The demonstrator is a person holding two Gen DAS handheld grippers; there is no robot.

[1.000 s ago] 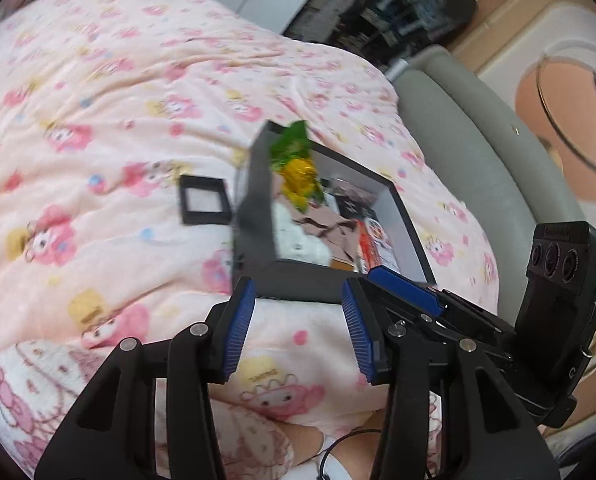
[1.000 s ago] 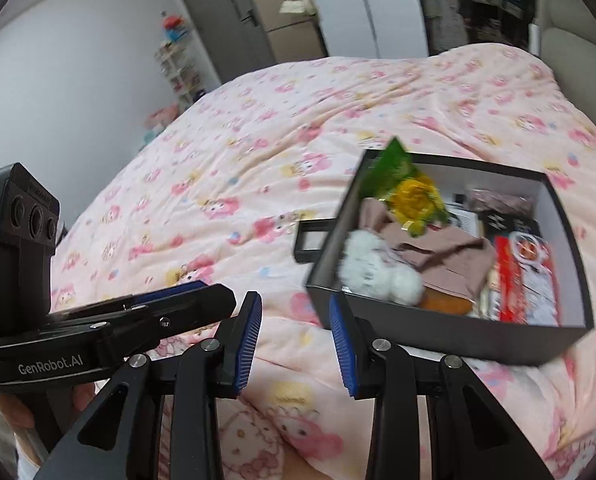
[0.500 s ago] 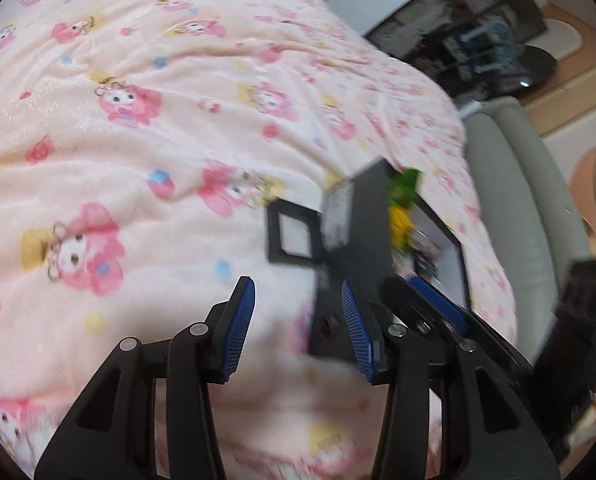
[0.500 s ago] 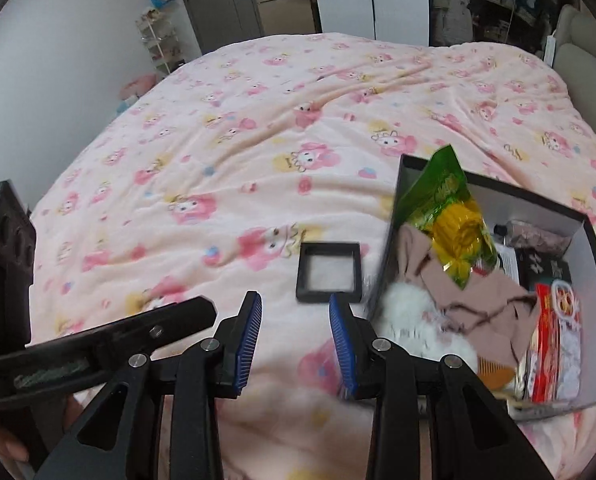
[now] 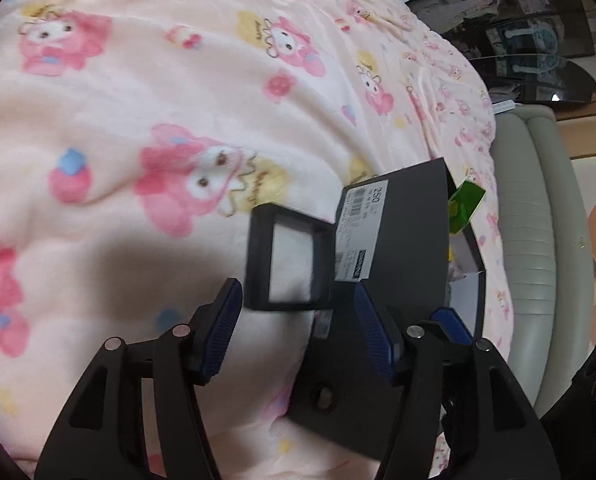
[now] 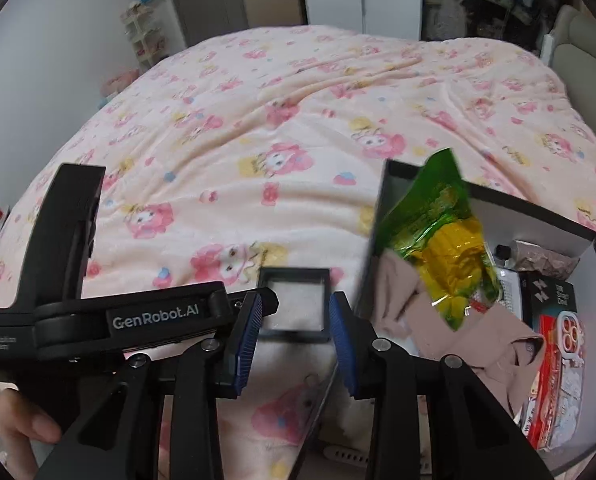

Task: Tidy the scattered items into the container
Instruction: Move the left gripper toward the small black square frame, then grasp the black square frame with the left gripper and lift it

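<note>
The left hand-held gripper (image 5: 298, 328), jaws opening and empty, hung over a frame (image 5: 288, 258) on the bed (image 5: 146, 92). The right hand-held gripper (image 6: 296, 336) was nearly clenched, empty, beside the box (image 6: 594, 248).

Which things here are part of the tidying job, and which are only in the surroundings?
Belong to the job:
- small black square frame, lying on the blanket beside the box
- black box, already holding items
- green snack packet in the box

Just around:
- pink blanket
- padded headboard
- shelf by the wall
</note>
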